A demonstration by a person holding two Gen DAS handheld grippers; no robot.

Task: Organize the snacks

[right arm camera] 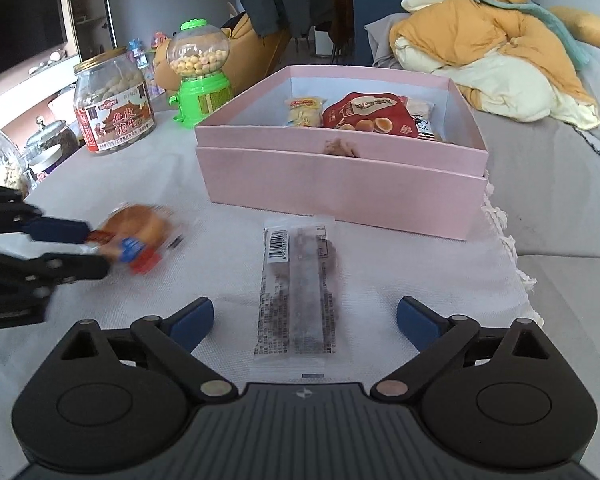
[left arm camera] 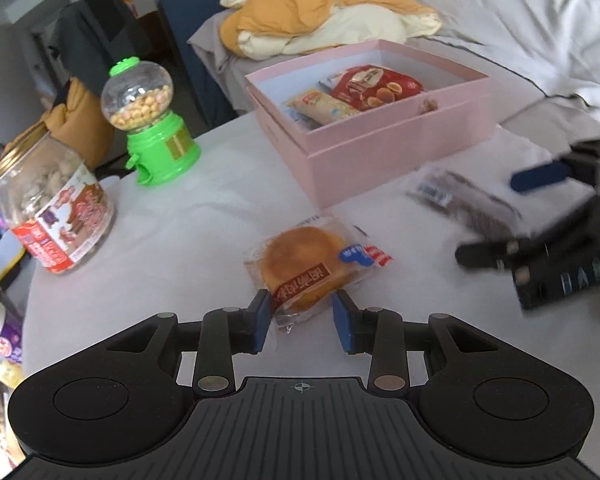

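A round cake in a clear wrapper (left arm camera: pixel 300 268) sits between the blue pads of my left gripper (left arm camera: pixel 302 320), which is shut on its near end. From the right wrist view that gripper (right arm camera: pixel 96 249) and the cake (right arm camera: pixel 136 228) appear blurred at the left. A long dark snack bar in a clear wrapper (right arm camera: pixel 300 292) lies flat on the white cloth. My right gripper (right arm camera: pixel 304 308) stands wide open around it, pads clear of the wrapper. Behind is an open pink box (right arm camera: pixel 340 188) holding a red bag (right arm camera: pixel 372 118) and a yellow packet (right arm camera: pixel 304 112).
A green gumball machine (right arm camera: pixel 200 76) and a peanut jar (right arm camera: pixel 114 108) stand at the table's far left, with more jars (right arm camera: pixel 0 160) beyond. The fringed cloth edge (right arm camera: pixel 512 248) ends at the right. A bed with piled clothes (right arm camera: pixel 492 48) lies behind the box.
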